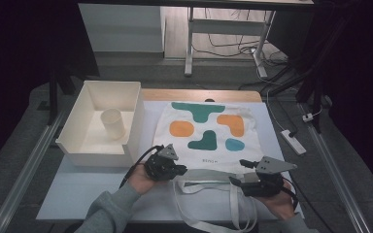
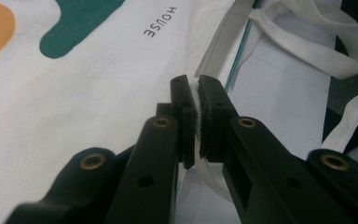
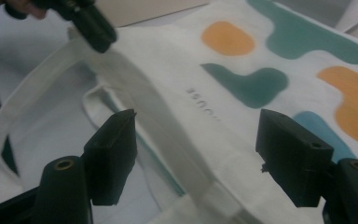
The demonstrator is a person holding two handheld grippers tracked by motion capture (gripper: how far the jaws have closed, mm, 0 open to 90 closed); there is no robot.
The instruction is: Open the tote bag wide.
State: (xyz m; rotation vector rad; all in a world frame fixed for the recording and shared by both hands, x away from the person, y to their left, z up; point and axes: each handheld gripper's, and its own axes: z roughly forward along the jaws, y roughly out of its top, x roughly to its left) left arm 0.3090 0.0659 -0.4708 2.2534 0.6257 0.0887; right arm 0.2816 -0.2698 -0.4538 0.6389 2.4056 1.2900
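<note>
A white tote bag (image 1: 209,127) printed with teal, orange and blue shapes lies flat on the table, its opening and long straps (image 1: 233,204) toward me. My left gripper (image 1: 179,171) is shut on the bag's top hem (image 2: 196,93) near the left corner; white cloth is pinched between the pads. In the right gripper view the left gripper (image 3: 93,32) lifts that hem at the upper left. My right gripper (image 1: 237,171) stands open at the bag's right mouth edge. Its jaws are wide apart, with a strap (image 3: 168,116) running between them untouched.
A white open box (image 1: 73,131) stands at the table's left with a pale upright cup (image 1: 112,124) inside. The bag rests on a white sheet (image 1: 87,189). A power strip (image 1: 293,141) lies on the floor at the right, and desk legs (image 1: 189,53) stand beyond the table.
</note>
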